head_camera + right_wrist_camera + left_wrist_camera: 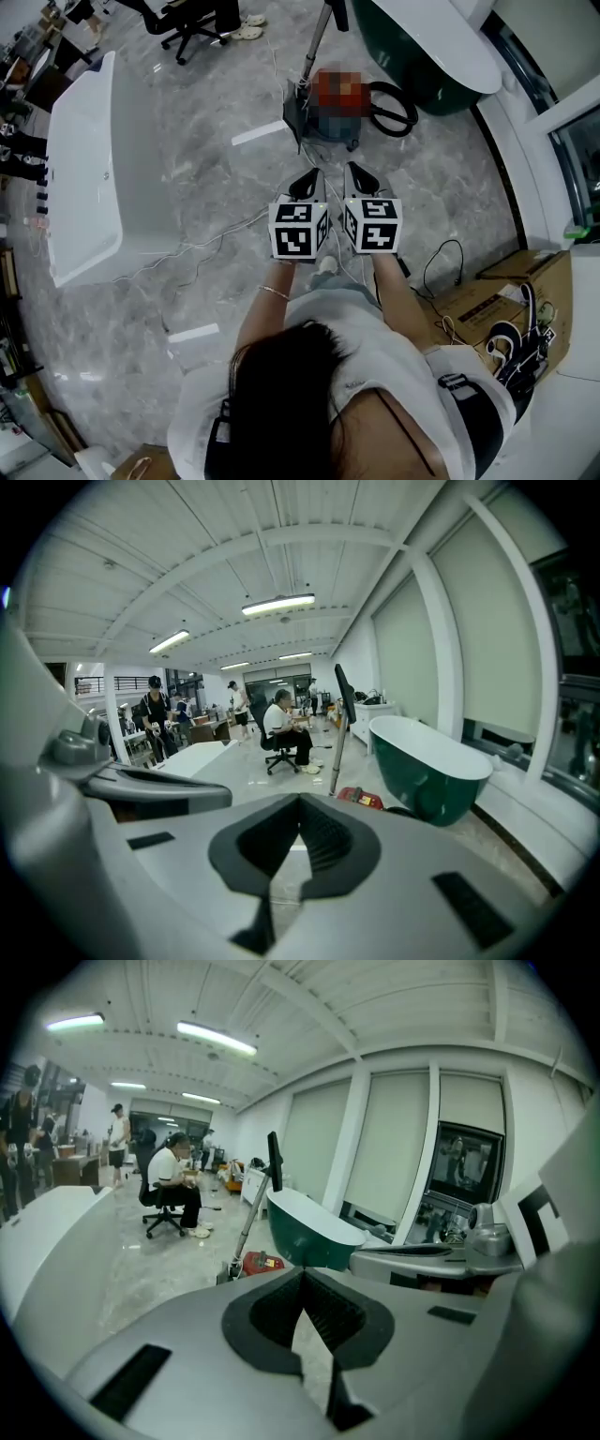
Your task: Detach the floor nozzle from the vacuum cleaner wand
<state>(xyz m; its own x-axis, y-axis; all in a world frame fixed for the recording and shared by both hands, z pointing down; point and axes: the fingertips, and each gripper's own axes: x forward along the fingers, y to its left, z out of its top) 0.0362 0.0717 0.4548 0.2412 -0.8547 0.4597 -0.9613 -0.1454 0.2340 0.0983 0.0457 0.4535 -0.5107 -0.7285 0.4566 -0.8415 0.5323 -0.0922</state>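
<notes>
**Jaws shut, nozzle untouched**

Jaws on the left gripper [309, 180] and right gripper [359, 178] are pressed together with nothing between them. The two grippers are held side by side above the floor [206, 216]. The vacuum [330, 120] stands ahead, well apart from both, near the green tub [422, 66]. Its wand [317, 42] rises from the nozzle [294, 111], which sits on the floor and looks still joined. I judge nothing done yet: reaching it, gripping both parts and pulling them apart all remain.
</notes>
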